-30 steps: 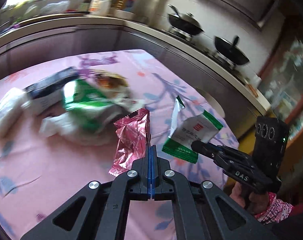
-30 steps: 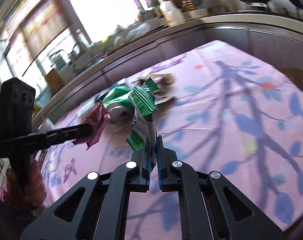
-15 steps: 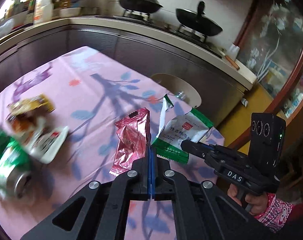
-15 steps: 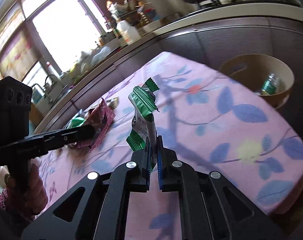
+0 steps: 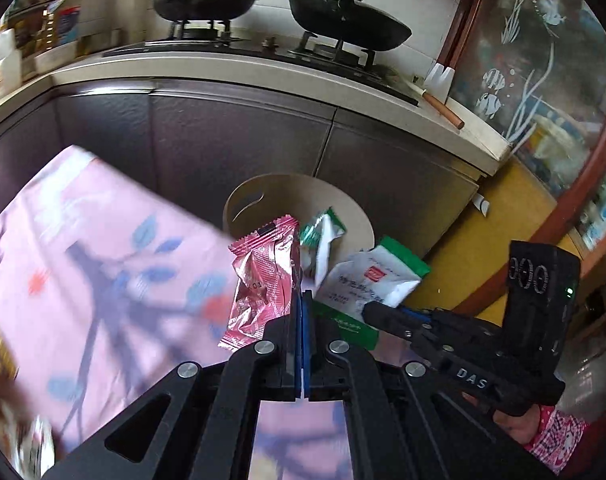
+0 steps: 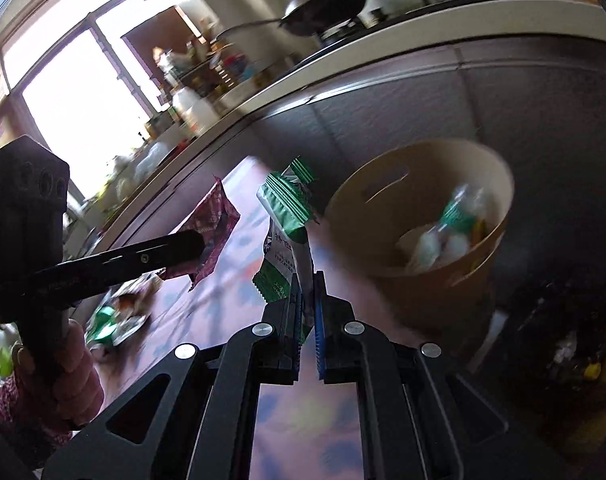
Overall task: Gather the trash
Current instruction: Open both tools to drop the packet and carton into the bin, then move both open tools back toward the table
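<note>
My left gripper (image 5: 301, 294) is shut on a crinkled pink foil wrapper (image 5: 265, 280), which hangs up and to the left of the jaws. Over in the right wrist view, my right gripper (image 6: 308, 280) is shut on a green and white packet (image 6: 285, 236) that stands upright from the jaws. That same packet (image 5: 367, 280) shows in the left wrist view, pinched by the right gripper (image 5: 373, 312). A tan round bin (image 6: 423, 216) with trash inside stands beside the table, just beyond both grippers; its wall (image 5: 263, 196) rises behind the pink wrapper.
The table wears a pink floral cloth (image 5: 83, 264); more wrappers (image 6: 115, 320) lie on it at the left. A dark cabinet front (image 5: 223, 140) with counter, stove and two pans (image 5: 343, 20) stands behind the bin. A hand (image 6: 71, 364) grips the left gripper's handle.
Both grippers have swept across the table with their wrappers held, from the pile of trash to the table's end. The tan bin has come into close view ahead.
</note>
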{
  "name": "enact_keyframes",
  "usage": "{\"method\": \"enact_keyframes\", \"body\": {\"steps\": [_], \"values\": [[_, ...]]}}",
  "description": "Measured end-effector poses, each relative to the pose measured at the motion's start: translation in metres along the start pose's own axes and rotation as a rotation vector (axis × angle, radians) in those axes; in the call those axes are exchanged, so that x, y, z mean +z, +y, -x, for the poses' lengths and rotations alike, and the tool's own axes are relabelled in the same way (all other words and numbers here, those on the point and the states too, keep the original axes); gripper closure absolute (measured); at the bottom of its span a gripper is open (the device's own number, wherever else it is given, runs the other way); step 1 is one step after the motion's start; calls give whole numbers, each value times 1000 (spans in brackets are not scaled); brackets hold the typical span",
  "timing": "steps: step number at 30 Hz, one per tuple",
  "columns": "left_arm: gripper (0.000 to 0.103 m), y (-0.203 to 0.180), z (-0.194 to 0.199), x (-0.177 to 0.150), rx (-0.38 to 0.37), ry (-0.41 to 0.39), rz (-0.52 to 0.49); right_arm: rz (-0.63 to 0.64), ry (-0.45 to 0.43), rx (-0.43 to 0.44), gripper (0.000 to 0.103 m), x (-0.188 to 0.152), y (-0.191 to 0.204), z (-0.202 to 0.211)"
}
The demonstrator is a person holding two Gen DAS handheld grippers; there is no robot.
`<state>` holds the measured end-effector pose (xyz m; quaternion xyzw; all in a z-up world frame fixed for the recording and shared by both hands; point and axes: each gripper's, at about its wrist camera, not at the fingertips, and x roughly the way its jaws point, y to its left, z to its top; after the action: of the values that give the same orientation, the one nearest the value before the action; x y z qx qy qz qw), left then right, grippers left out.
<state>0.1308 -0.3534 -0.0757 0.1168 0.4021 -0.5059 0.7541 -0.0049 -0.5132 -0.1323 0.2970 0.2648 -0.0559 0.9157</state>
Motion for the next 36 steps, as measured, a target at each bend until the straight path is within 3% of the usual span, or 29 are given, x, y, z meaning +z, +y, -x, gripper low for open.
{"method": "enact_keyframes", "body": {"steps": [6, 12, 14, 15, 16, 17, 28, 30, 32, 34, 36], "values": [[102, -7, -60, 48, -6, 35, -32, -26, 3, -80, 97, 35, -42, -19], [102, -6, -111, 60, 18, 100, -38, -15, 66, -132, 93, 48, -61, -41], [101, -4, -120, 61, 45, 113, -31, -19, 83, -128, 81, 49, -63, -44], [98, -3, -124, 61, 58, 123, -25, -20, 77, -132, 69, 50, -63, -43], [79, -1, -126, 61, 81, 132, -16, -20, 61, -136, 63, 51, -63, -41], [69, 0, -125, 61, 99, 130, 0, -18, 48, -141, 63, 51, -62, -39], [69, -9, -78, 70, 76, 44, 4, -59, -37, -125, 63, 41, -43, -13], [60, -15, -76, 71, 65, 46, -6, -61, -46, -125, 63, 38, -38, -8], [20, -19, -80, 74, 65, 51, -12, -62, -46, -129, 63, 36, -34, -7], [9, -18, -85, 79, 64, 37, 3, -66, -47, -135, 63, 34, -32, -6], [9, -15, -91, 84, 45, 60, 30, -73, -52, -138, 63, 34, -33, -6]]}}
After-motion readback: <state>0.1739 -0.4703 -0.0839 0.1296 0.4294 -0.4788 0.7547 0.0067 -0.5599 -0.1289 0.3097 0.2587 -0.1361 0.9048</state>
